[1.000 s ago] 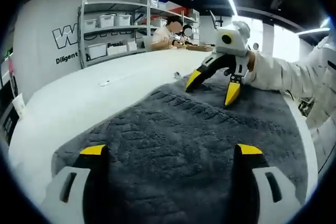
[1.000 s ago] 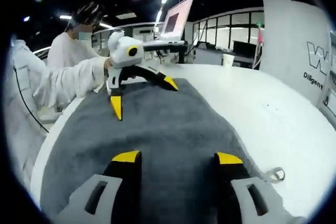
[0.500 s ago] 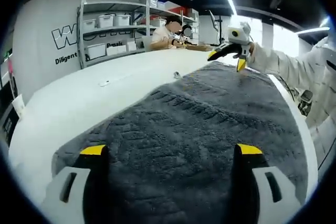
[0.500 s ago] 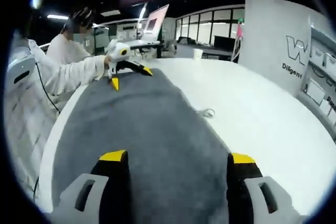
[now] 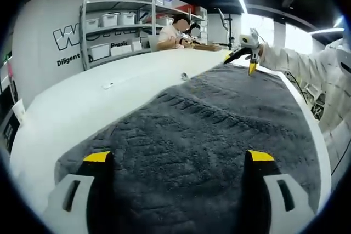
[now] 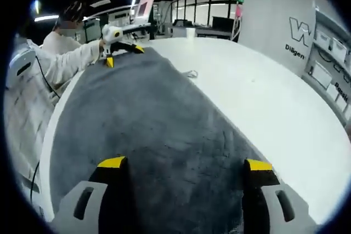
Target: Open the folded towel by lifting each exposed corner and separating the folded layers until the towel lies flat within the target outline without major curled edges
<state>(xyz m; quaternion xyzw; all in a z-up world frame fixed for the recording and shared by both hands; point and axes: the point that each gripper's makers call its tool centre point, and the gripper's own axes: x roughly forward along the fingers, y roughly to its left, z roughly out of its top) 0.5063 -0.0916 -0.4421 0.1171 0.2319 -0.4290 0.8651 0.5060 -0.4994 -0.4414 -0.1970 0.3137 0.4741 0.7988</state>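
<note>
A dark grey towel (image 5: 197,130) lies spread lengthwise on the white table (image 5: 82,102), its pile wrinkled in places. My left gripper (image 5: 178,157) hovers open over the towel's near end, nothing between its yellow tips. At the far end my right gripper (image 5: 239,63) is held over the towel's edge by a white sleeve (image 5: 293,67). In the right gripper view the towel (image 6: 148,113) runs away from my open right gripper (image 6: 185,164) toward the left gripper (image 6: 124,56) at the far end. A small hanging loop (image 6: 190,73) sticks out from the towel's long side.
Bare white table (image 6: 269,97) runs along one long side of the towel. Shelves with white bins (image 5: 112,23) and a lettered wall stand behind. A person (image 5: 174,31) sits at a far desk. A monitor (image 6: 146,8) and a cup (image 6: 190,32) stand beyond the table.
The right gripper has drawn back from the towel's middle to its far end and looks smaller from the left gripper. The left gripper has stayed put. Both stay open.
</note>
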